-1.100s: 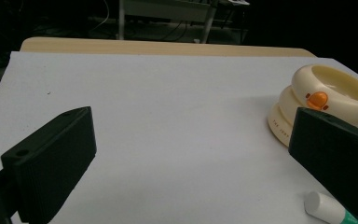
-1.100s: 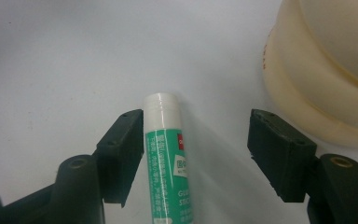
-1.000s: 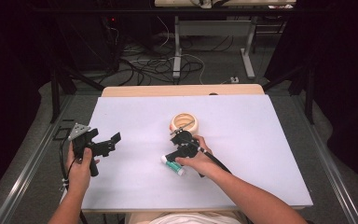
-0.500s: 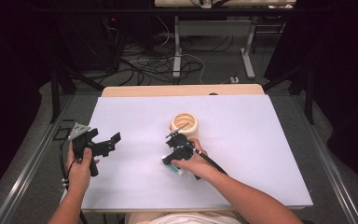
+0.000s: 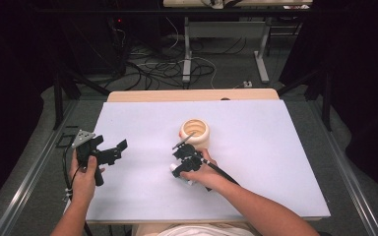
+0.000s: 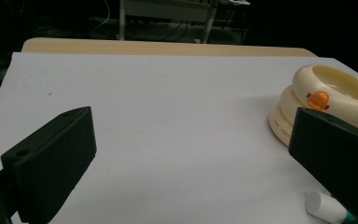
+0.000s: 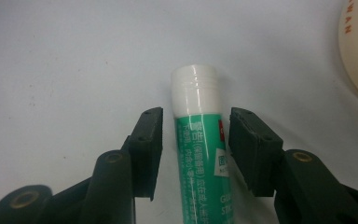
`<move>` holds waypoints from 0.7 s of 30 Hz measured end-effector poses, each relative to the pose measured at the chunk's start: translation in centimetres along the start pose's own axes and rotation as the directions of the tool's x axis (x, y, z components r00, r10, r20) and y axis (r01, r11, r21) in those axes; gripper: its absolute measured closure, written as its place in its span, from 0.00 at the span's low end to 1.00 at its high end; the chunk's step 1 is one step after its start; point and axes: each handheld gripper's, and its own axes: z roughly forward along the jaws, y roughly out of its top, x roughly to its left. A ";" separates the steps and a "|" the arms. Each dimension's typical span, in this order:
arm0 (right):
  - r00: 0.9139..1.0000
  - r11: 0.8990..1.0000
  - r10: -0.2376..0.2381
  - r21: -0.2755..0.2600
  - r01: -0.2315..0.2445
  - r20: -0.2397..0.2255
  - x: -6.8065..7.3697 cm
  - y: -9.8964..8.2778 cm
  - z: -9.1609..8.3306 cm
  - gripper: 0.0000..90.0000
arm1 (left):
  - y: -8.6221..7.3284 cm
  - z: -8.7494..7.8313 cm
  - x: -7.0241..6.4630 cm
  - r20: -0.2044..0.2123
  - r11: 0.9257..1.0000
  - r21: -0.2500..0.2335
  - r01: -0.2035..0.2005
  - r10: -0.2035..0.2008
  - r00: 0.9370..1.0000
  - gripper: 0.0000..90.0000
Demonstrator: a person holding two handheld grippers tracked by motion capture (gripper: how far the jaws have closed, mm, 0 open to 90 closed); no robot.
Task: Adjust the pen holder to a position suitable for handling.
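Right hand-held gripper (image 7: 195,140) closing, glue stick (image 7: 199,154) between its jaws, untouched

The glue stick (image 7: 199,140) looks glossy plastic, its white cap smooth. The cream holder (image 6: 328,100) is shiny plastic; the surface (image 5: 275,142) is matt.

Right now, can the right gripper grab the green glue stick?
Probably yes. The glue stick lies on the table between the jaws of the right gripper, which have just been closing on it. A thin gap shows on each side, and nothing blocks them.
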 end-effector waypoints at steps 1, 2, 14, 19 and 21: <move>1.000 0.999 -0.013 0.046 0.013 0.006 0.0 0.1 -0.2 0.61 | 0.0 0.0 0.0 -0.001 1.000 -0.001 -0.001 0.001 1.000 0.01; 1.000 0.999 -0.012 0.051 0.012 0.007 0.0 0.1 -0.2 0.62 | 0.0 0.0 0.0 0.000 1.000 -0.001 0.000 0.000 1.000 0.01; 0.999 0.997 -0.034 0.068 0.033 0.015 0.1 0.0 0.1 0.65 | 0.0 0.0 0.0 -0.001 1.000 0.000 0.000 0.000 1.000 0.01; 0.999 0.997 -0.045 0.066 0.043 0.018 0.1 0.0 0.1 0.70 | 0.0 0.0 0.0 -0.001 1.000 -0.002 -0.001 0.001 1.000 0.01; 0.998 0.997 -0.052 0.066 0.050 0.025 0.1 0.0 0.1 0.71 | 0.0 0.0 0.0 -0.001 1.000 -0.001 -0.002 0.002 1.000 0.01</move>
